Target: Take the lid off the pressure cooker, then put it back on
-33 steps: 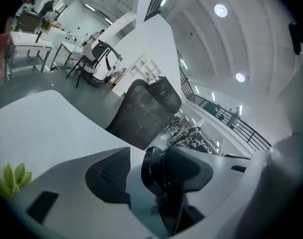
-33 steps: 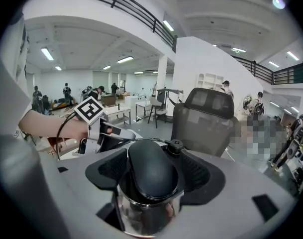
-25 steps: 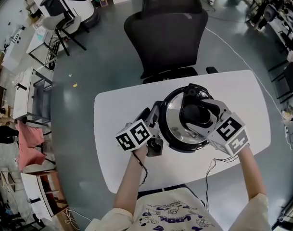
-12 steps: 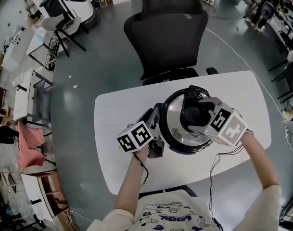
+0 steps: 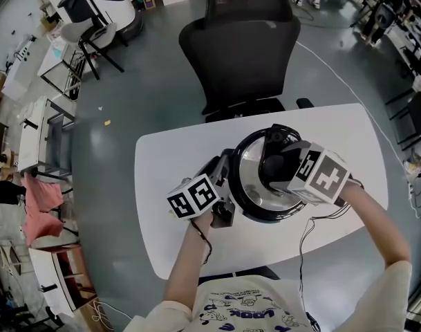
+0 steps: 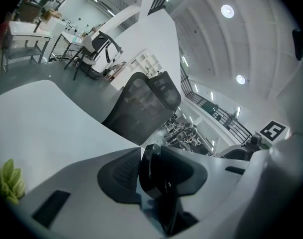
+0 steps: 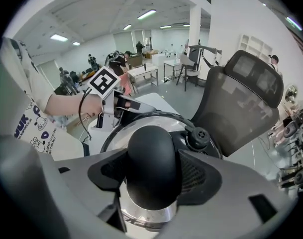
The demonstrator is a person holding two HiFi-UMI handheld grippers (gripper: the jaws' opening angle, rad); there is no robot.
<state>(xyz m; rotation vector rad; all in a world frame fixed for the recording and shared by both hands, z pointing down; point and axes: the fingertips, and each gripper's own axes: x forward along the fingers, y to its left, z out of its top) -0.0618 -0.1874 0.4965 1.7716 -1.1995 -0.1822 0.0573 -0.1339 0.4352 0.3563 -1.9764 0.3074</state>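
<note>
L gripper (image 5: 219, 173) clamped on side handle (image 6: 150, 171) of cooker (image 5: 260, 214), R gripper (image 5: 276, 166) on lid (image 5: 248, 180) knob (image 7: 151, 168); both jaws just closed further. If lid's yanked while still locked, cooker could get dragged or tipped.

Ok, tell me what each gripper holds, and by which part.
Left gripper: the side handle, clamped across its black end. Right gripper: the lid knob, pads on its sides. Both jaws have just been closing.

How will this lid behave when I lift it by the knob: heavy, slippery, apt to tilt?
Probably heavy and stiff: the lid is broad polished metal. The knob is smooth and domed, so the right gripper, whose jaws have just been closing around it, may slip. One central hold could let it tilt.
</note>
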